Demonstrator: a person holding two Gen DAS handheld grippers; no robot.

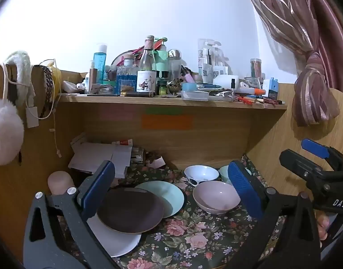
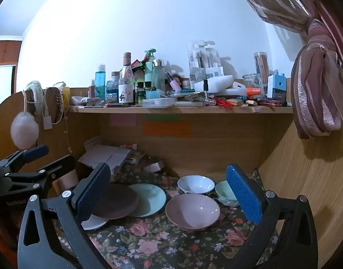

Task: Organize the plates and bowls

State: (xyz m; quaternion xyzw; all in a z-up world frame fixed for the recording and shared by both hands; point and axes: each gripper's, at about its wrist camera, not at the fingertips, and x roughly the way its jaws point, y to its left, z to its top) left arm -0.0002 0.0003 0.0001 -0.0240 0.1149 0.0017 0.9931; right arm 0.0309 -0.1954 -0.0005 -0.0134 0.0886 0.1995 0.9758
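Note:
On the floral cloth lie a dark brown plate overlapping a white plate and a pale green plate. To their right stand a pink bowl, a white bowl and a pale green bowl. The same dishes show in the right wrist view: brown plate, green plate, pink bowl, white bowl, green bowl. My left gripper is open and empty above the plates. My right gripper is open and empty above the bowls.
A wooden shelf crowded with bottles and stationery hangs over the niche. Papers and boxes lie at the back left. Wooden walls close both sides. A tied curtain hangs at right. The floral cloth is bare in front.

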